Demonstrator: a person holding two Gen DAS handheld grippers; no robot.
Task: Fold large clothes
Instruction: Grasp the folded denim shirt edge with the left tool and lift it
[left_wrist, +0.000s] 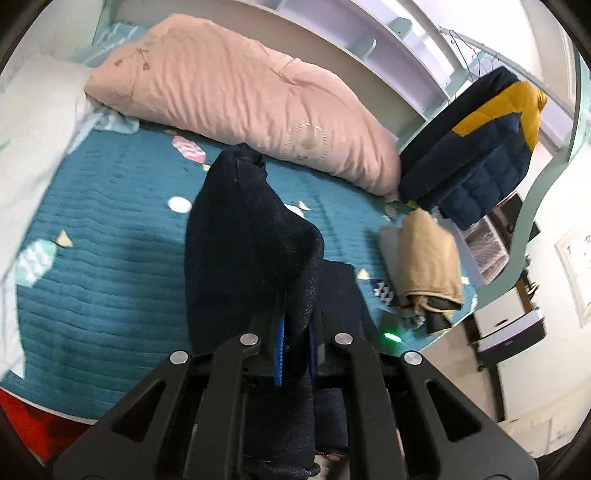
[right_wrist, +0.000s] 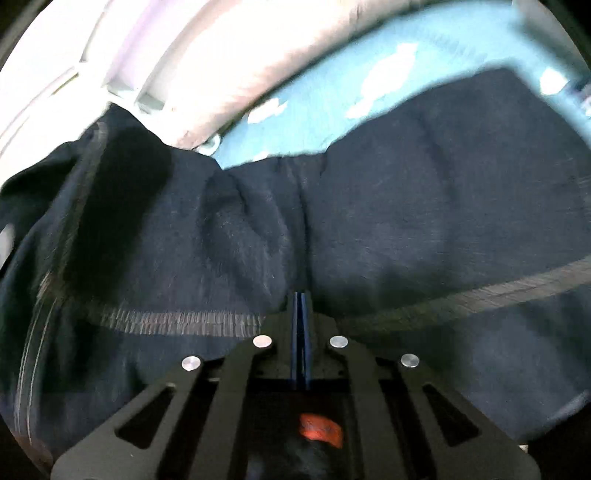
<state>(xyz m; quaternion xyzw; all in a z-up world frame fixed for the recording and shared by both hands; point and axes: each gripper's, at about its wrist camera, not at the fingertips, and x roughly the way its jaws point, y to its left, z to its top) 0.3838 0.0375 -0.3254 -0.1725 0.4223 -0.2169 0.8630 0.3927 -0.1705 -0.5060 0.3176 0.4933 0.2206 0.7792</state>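
Note:
A large dark navy garment (left_wrist: 243, 236) is bunched between the fingers of my left gripper (left_wrist: 295, 325), which is shut on it and holds it above the teal bedspread (left_wrist: 110, 277). In the right wrist view the same navy garment (right_wrist: 406, 206) fills most of the frame, with a stitched hem running across it. My right gripper (right_wrist: 302, 299) is shut on the fabric near that hem, blue pads pressed together. The right wrist view is blurred.
A pink duvet (left_wrist: 236, 96) lies along the far side of the bed. A folded tan garment (left_wrist: 428, 258) sits at the bed's right edge. A navy and yellow jacket (left_wrist: 476, 147) hangs at the right. A white pillow (left_wrist: 33, 122) is at left.

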